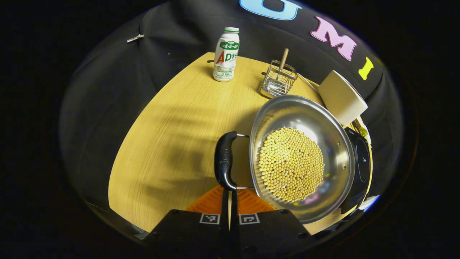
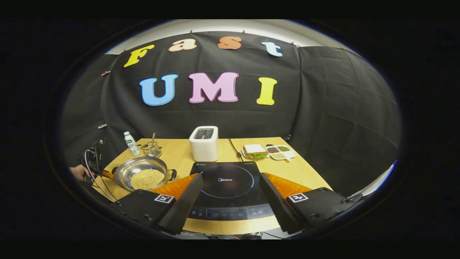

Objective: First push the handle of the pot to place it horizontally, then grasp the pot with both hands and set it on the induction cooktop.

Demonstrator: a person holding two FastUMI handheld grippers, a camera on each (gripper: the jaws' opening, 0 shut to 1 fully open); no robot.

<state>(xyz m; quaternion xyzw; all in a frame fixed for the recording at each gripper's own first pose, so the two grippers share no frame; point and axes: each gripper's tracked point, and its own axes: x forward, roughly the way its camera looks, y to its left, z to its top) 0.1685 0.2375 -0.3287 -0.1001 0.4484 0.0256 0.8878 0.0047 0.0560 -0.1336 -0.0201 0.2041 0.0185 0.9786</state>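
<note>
The left tongs (image 1: 229, 201) seemed pressed together below the pot (image 1: 302, 158) handle (image 1: 224, 160); the right tongs (image 2: 230, 201) were spread, cooktop (image 2: 230, 187) at twelve o'clock.

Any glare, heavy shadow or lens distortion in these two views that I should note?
Left gripper view: broad soft shadows across the table, bright reflections on the pot wall, table edge bowed by the fisheye. Right gripper view: even light, a faint sheen on the cooktop, straight edges curved toward the rim; small far items lack detail.
</note>
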